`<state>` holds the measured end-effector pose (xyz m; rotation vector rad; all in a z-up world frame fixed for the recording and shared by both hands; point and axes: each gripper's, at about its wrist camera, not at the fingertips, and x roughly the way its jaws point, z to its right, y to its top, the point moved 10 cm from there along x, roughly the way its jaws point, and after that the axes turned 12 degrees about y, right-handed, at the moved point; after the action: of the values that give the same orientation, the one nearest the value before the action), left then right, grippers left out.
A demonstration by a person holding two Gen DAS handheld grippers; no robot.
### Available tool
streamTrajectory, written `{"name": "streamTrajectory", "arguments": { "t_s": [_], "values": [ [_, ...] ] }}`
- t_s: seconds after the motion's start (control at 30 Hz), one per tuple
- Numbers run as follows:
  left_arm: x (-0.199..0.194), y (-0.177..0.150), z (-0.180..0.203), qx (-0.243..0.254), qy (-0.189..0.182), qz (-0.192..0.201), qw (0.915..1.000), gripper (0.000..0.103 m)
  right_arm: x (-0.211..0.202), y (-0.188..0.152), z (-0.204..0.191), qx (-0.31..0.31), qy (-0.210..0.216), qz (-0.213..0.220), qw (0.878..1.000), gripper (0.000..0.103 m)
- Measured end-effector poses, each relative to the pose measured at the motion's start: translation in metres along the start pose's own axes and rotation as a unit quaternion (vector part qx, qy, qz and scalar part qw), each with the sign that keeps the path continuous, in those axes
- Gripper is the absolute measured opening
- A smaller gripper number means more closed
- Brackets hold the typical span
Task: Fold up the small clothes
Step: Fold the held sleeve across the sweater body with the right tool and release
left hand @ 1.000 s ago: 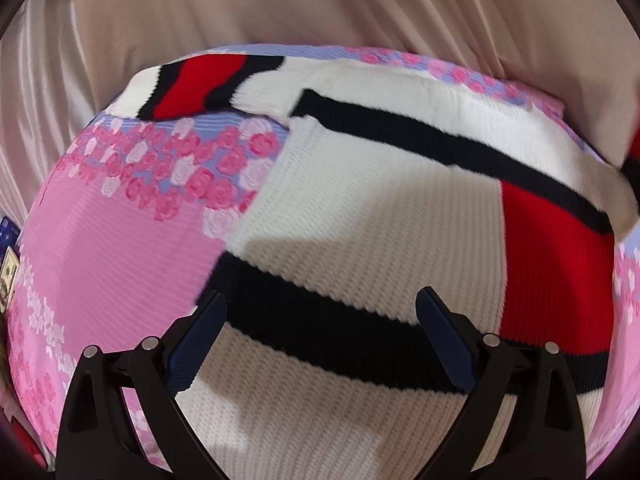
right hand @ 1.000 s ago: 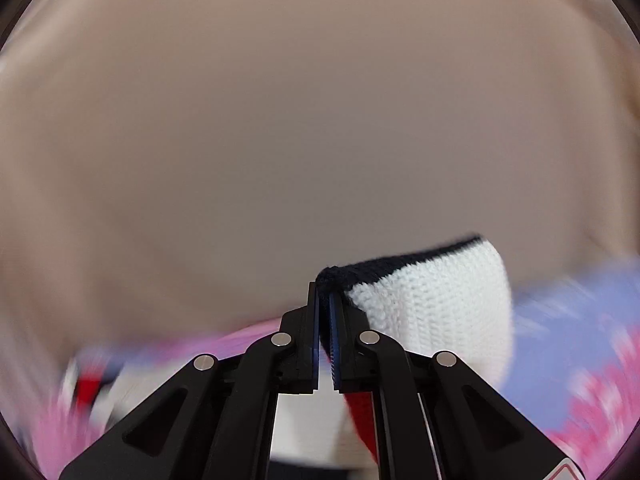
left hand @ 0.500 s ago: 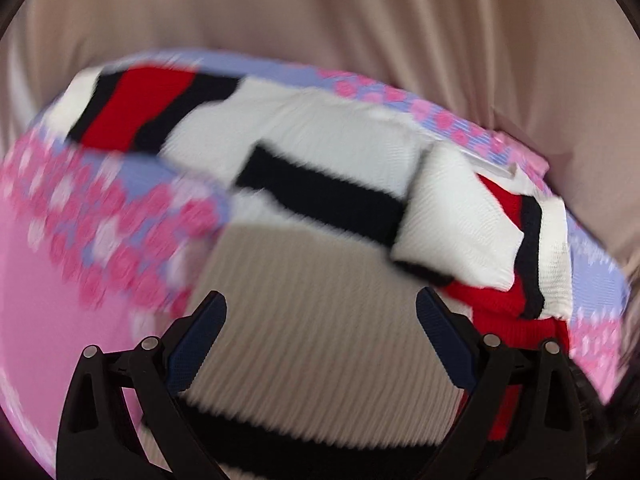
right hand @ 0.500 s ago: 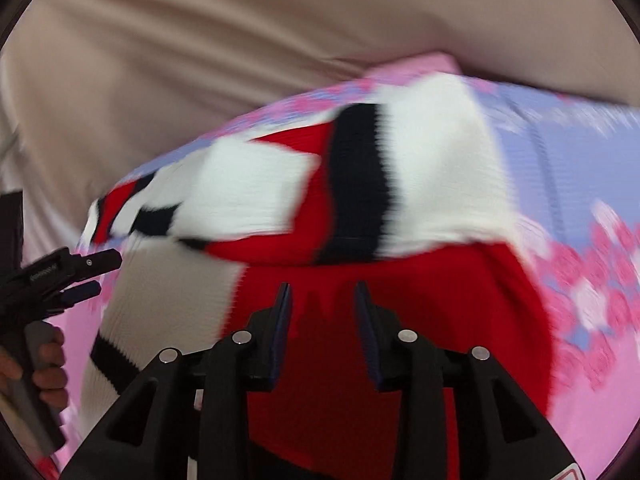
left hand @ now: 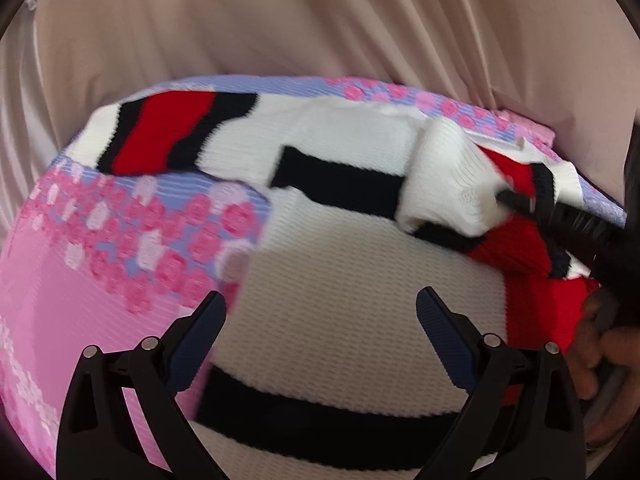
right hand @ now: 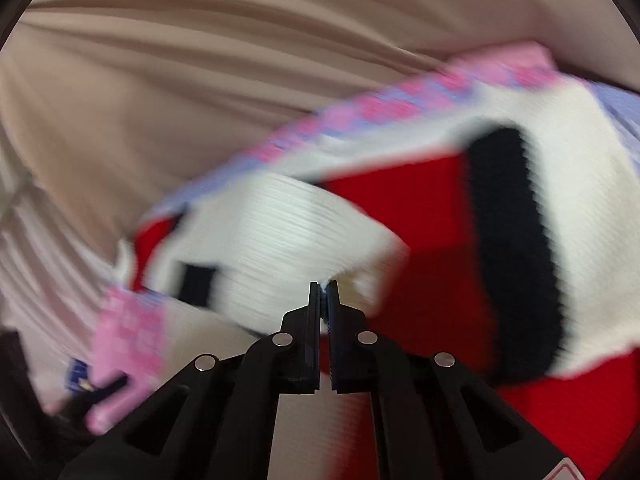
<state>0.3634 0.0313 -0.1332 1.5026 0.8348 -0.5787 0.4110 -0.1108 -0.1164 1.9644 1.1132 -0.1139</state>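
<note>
Sweater partly folded, one sleeve being carried in

The knitted sweater, white with black and red bands, lies spread on a pink and lilac flowered blanket. The right gripper has its fingers pressed together on the white cuff of the right sleeve, which is lifted and turned over toward the body. The left gripper hovers above the lower body with its fingers well apart, holding nothing. The left sleeve lies stretched out flat, so I judge the fold barely begun: this sleeve must be laid down, the other brought in, then the body doubled. The blanket appears to cover a bed or cushion; beige pleated curtains hang behind.
</note>
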Motion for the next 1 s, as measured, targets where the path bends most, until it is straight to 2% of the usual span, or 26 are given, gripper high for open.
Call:
{"name": "streamTrajectory", "arguments": {
  "t_s": [0.03, 0.07, 0.13, 0.17, 0.23, 0.27, 0.3, 0.4, 0.47, 0.57, 0.67, 0.73, 0.77, 0.8, 0.83, 0.87, 0.9, 0.93, 0.97, 1.0],
  "values": [
    [0.002, 0.001, -0.003, -0.005, 0.003, -0.001, 1.0, 0.094, 0.015, 0.001, -0.032, -0.043, 0.032, -0.021, 0.998, 0.004],
    [0.006, 0.001, -0.006, -0.011, 0.006, -0.005, 0.9999, 0.094, 0.024, -0.002, -0.05, -0.071, 0.045, -0.039, 0.996, 0.005],
    [0.011, 0.002, -0.009, -0.021, 0.005, -0.01, 0.9997, 0.094, 0.033, -0.011, -0.068, -0.114, 0.033, -0.058, 0.991, 0.005],
    [0.014, 0.003, -0.008, -0.023, 0.003, -0.012, 0.9997, 0.094, 0.031, -0.014, -0.063, -0.111, 0.023, -0.056, 0.992, 0.006],
    [0.02, 0.007, -0.001, -0.015, -0.004, -0.013, 0.9998, 0.094, 0.003, -0.024, -0.031, -0.061, -0.017, -0.037, 0.997, 0.014],
    [0.023, 0.01, 0.005, -0.007, -0.007, -0.011, 0.9999, 0.094, -0.016, -0.028, -0.015, -0.039, -0.035, -0.025, 0.998, 0.025],
    [0.025, 0.012, 0.012, 0.0, -0.011, -0.008, 0.9999, 0.094, -0.041, -0.037, 0.008, -0.012, -0.066, -0.004, 0.998, 0.029],
    [0.03, 0.021, 0.043, 0.019, -0.037, 0.001, 0.9991, 0.094, -0.098, -0.066, 0.064, 0.062, -0.133, 0.017, 0.989, 0.031],
    [0.031, 0.024, 0.068, 0.045, -0.047, 0.011, 0.9978, 0.095, -0.117, -0.078, 0.086, 0.095, -0.149, 0.022, 0.984, 0.031],
    [0.033, 0.013, 0.111, 0.124, -0.046, 0.025, 0.9908, 0.095, -0.146, -0.091, 0.103, 0.111, -0.182, 0.031, 0.977, 0.031],
    [0.036, 0.009, 0.133, 0.189, -0.018, 0.06, 0.98, 0.096, -0.159, -0.098, 0.101, 0.112, -0.186, 0.037, 0.975, 0.031],
    [0.036, 0.017, 0.137, 0.201, -0.014, 0.082, 0.9761, 0.088, -0.163, -0.102, 0.099, 0.115, -0.186, 0.039, 0.975, 0.033],
    [0.034, 0.03, 0.134, 0.193, -0.019, 0.094, 0.9766, 0.069, -0.164, -0.104, 0.1, 0.116, -0.186, 0.038, 0.975, 0.034],
    [0.036, 0.044, 0.126, 0.175, -0.01, 0.099, 0.9796, 0.059, -0.166, -0.108, 0.1, 0.116, -0.189, 0.036, 0.974, 0.034],
    [0.038, 0.064, 0.108, 0.134, 0.01, 0.102, 0.9857, 0.059, -0.168, -0.109, 0.1, 0.115, -0.191, 0.036, 0.974, 0.034],
    [0.044, 0.09, 0.07, 0.043, 0.041, 0.095, 0.9937, 0.06, -0.171, -0.111, 0.1, 0.113, -0.191, 0.035, 0.974, 0.034],
    [0.051, 0.101, 0.041, -0.018, 0.061, 0.076, 0.9951, 0.064, -0.173, -0.112, 0.1, 0.112, -0.194, 0.034, 0.974, 0.034],
    [0.059, 0.105, 0.011, -0.083, 0.075, 0.05, 0.9925, 0.064, -0.175, -0.113, 0.1, 0.111, -0.196, 0.034, 0.974, 0.035],
    [0.062, 0.104, -0.014, -0.137, 0.07, 0.029, 0.9877, 0.064, -0.174, -0.113, 0.101, 0.112, -0.196, 0.034, 0.974, 0.036],
    [0.058, 0.102, -0.02, -0.144, 0.062, 0.025, 0.9873, 0.064, -0.173, -0.112, 0.101, 0.113, -0.194, 0.035, 0.974, 0.037]
  ]
}}
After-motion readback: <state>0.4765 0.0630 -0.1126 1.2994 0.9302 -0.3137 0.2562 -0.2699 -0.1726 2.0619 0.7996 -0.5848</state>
